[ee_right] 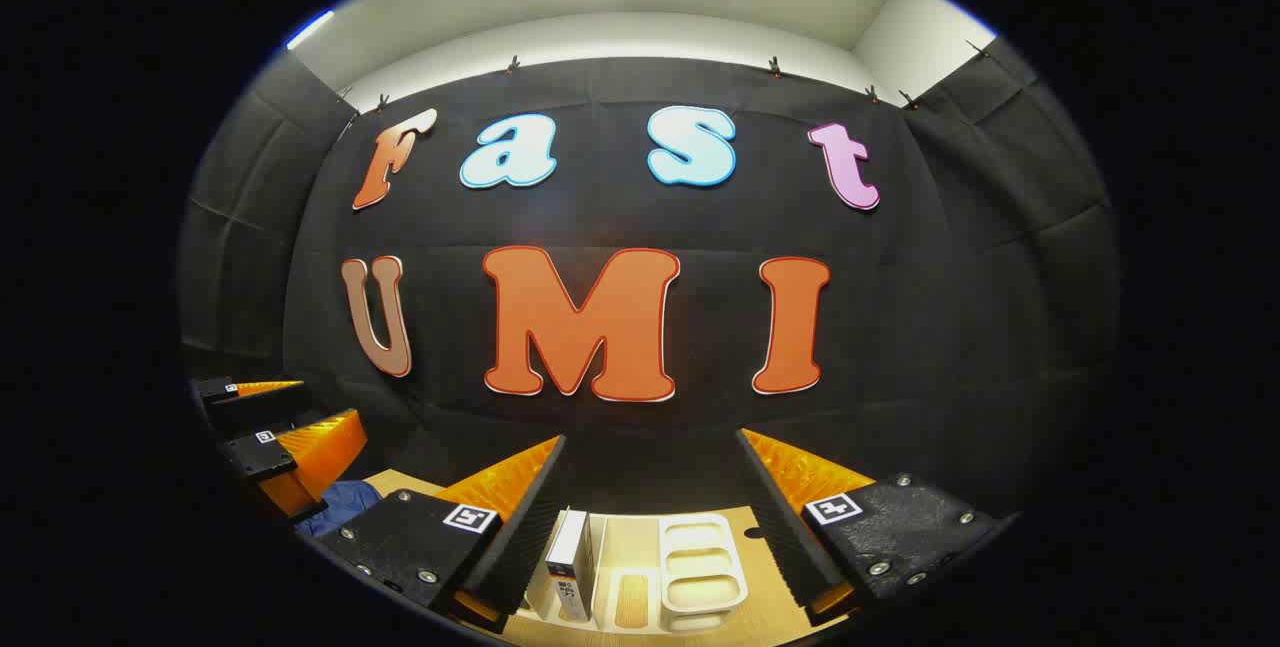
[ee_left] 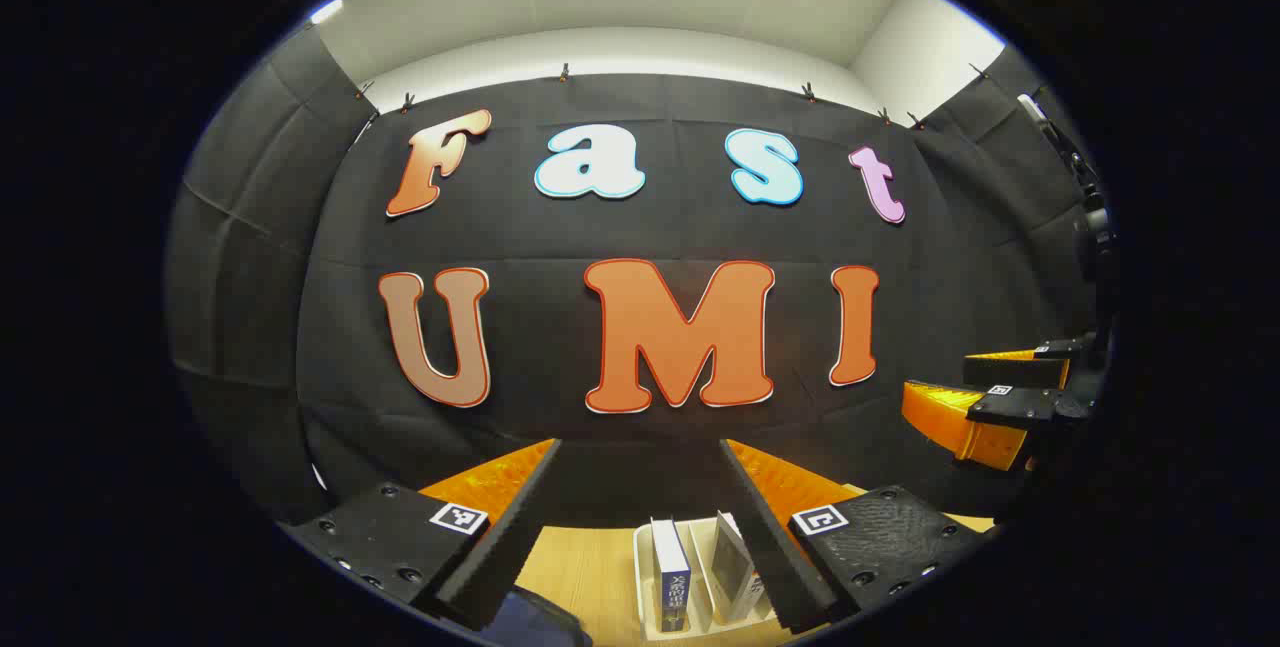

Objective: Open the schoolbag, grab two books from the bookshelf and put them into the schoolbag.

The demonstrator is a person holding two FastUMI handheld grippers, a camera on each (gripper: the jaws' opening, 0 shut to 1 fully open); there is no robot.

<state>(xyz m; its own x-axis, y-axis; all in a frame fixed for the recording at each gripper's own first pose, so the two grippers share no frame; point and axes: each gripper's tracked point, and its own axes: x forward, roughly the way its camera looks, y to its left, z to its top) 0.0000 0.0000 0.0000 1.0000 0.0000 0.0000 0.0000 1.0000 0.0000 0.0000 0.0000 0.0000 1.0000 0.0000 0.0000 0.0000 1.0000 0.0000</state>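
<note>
In the left gripper view my left gripper [ee_left: 640,447] is open, raised and facing the wall, with nothing between its fingers. Below it a white bookshelf rack [ee_left: 642,552] stands on the wooden table and holds a blue book [ee_left: 670,577] and a pale book [ee_left: 735,567] upright. A corner of the dark blue schoolbag [ee_left: 535,622] shows at the bottom edge. My right gripper [ee_right: 650,437] is open and empty above the same rack [ee_right: 700,562], where a book [ee_right: 570,557] stands at the left. The schoolbag [ee_right: 345,507] lies to the left.
The rack rests on a light wooden table [ee_right: 760,547] against the black cloth wall. Each gripper appears off to the side in the other's view: the right gripper [ee_left: 935,377] at the right edge, the left gripper [ee_right: 330,405] at the left, both with fingers apart.
</note>
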